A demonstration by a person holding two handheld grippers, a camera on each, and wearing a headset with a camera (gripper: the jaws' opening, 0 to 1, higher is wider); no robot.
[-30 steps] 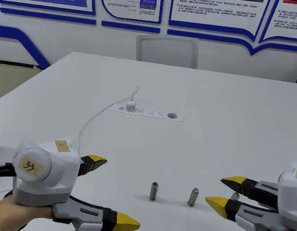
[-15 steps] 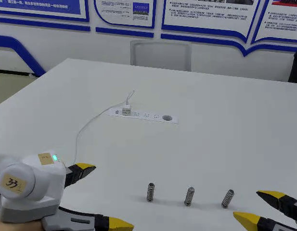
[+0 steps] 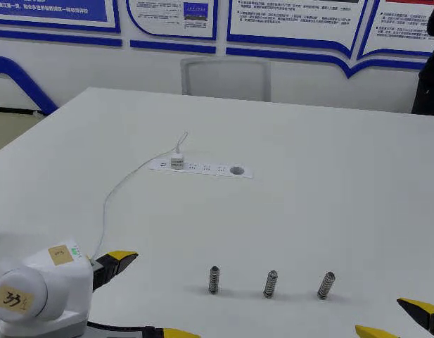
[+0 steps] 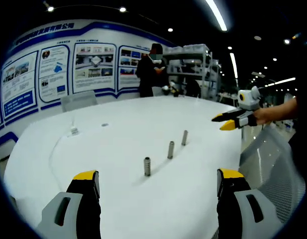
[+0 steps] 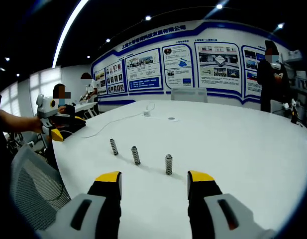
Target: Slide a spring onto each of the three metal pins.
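A handwritten "33" is on a tan tape label stuck to the round white cap of the left gripper, a white and grey tool with yellow-tipped black jaws at the bottom left of the head view. A second tan sticker on top of it carries a mark too faint to read. The blue and white wall posters carry print too small to read.

Three grey coiled metal springs stand upright in a row on the white table: the left spring, the middle spring and the right spring. They stand ahead of both pairs of jaws and clear of them.

In the left gripper view the jaws are spread wide with nothing between them, and the left spring is nearest. The matching right gripper shows its yellow tips at the bottom right corner of the head view. In the right gripper view its jaws are parted and hold nothing, with the right spring nearest.

Further back on the table lie a white power strip, a white plug and a thin white cable.

A second ago the right gripper's tips were just beside the right spring and partly hid it. Now they are well apart from it and the spring shows whole. The three springs stand as before.
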